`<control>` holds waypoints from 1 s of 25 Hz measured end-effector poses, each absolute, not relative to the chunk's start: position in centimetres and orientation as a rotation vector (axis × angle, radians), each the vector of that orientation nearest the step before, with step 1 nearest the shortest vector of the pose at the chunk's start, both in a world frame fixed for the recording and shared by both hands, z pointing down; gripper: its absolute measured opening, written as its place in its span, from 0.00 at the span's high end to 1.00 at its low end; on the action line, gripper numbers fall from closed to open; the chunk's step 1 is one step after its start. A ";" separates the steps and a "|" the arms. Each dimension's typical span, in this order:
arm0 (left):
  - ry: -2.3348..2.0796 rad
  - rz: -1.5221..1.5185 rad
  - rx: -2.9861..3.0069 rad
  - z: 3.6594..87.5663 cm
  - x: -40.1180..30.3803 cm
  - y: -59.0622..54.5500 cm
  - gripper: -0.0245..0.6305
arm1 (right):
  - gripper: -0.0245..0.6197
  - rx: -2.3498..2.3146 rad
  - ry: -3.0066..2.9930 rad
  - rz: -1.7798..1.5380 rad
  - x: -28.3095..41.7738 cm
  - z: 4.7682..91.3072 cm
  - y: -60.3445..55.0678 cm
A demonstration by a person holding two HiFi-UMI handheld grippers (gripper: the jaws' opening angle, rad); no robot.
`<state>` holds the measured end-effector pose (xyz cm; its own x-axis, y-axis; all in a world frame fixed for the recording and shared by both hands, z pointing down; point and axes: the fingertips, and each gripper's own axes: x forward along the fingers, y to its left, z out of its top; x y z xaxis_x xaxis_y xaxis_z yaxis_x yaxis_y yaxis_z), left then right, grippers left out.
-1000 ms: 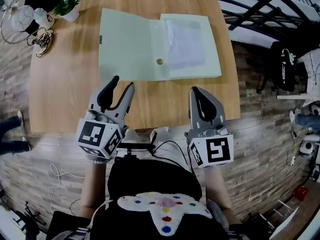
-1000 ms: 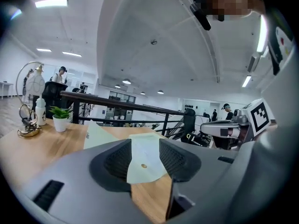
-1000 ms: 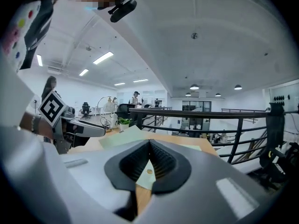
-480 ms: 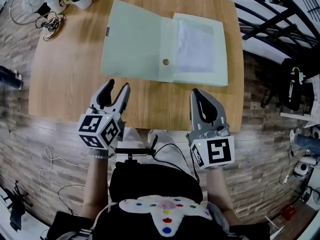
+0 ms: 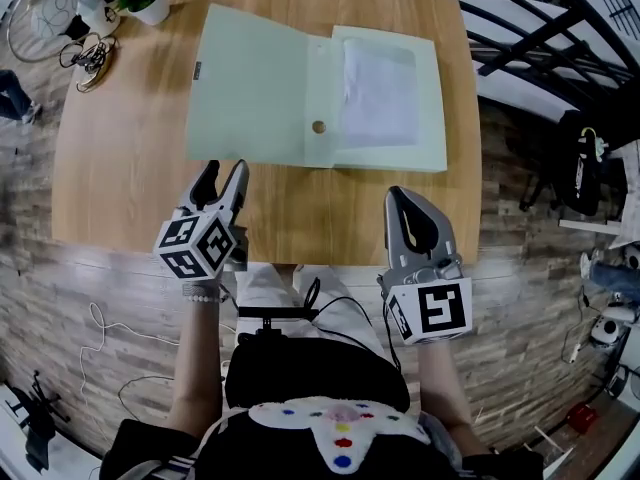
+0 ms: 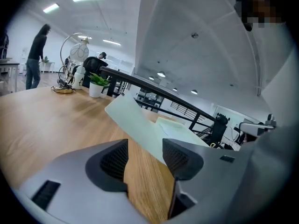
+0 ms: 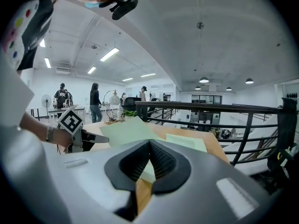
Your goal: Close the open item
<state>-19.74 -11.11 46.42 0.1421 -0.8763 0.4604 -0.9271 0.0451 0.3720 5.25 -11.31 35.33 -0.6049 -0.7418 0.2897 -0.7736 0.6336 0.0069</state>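
Beneath everything, wood-patterned floor (image 5: 520,268); on it, rectangular wooden worktop (image 5: 120,168), seen from steeply above. Beyond the worktop's right side, black railing (image 7: 210,108).

Flat on the far half of the worktop, open pale green folder (image 5: 250,78): left cover spread wide, narrow spine panel in the middle, right cover beneath a white paper sheet (image 5: 380,93). Both covers down on the wood, neither one lifted.

At the near edge of the worktop, on the left, left gripper (image 5: 225,171): aimed at the folder's near edge, tips just beside that edge, contact not discernible. Fingers (image 6: 112,160) wide apart, just opened further; only bare worktop and the folder's near corner visible through the gap, nothing gripped.

At the near edge on the right, right gripper (image 5: 400,196): over bare wood, apart from the folder's near right corner. Fingers (image 7: 163,161) pressed together, nothing between them.

At the far left corner of the worktop, small potted plant (image 5: 150,3) in a white pot; near it, loose coil of cable (image 5: 88,56).

Smallest item: round hole (image 5: 319,126) in the spine panel, toward the folder's near edge.
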 end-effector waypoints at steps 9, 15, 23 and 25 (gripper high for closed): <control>-1.808 0.089 1.837 45.2 -20.1 -13.0 0.78 | 0.95 1.286 -2.549 0.189 7.1 36.5 -11.6; -1.830 0.117 1.912 43.3 -18.7 -13.4 0.86 | 0.95 1.370 -2.504 0.221 9.4 38.2 -12.5; -1.812 0.129 2.012 40.6 -15.6 -14.0 0.89 | 0.95 1.519 -2.384 0.238 13.7 40.8 -15.1; -1.804 0.138 2.037 40.1 -14.8 -14.2 0.90 | 0.94 1.545 -2.364 0.272 14.8 41.6 -15.9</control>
<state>-14.77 -14.24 40.07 0.1556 -0.9270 0.3411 -0.9682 -0.0747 0.2387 14.78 -15.90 41.64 -0.3747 -0.8578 0.3517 -0.9153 0.4026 0.0070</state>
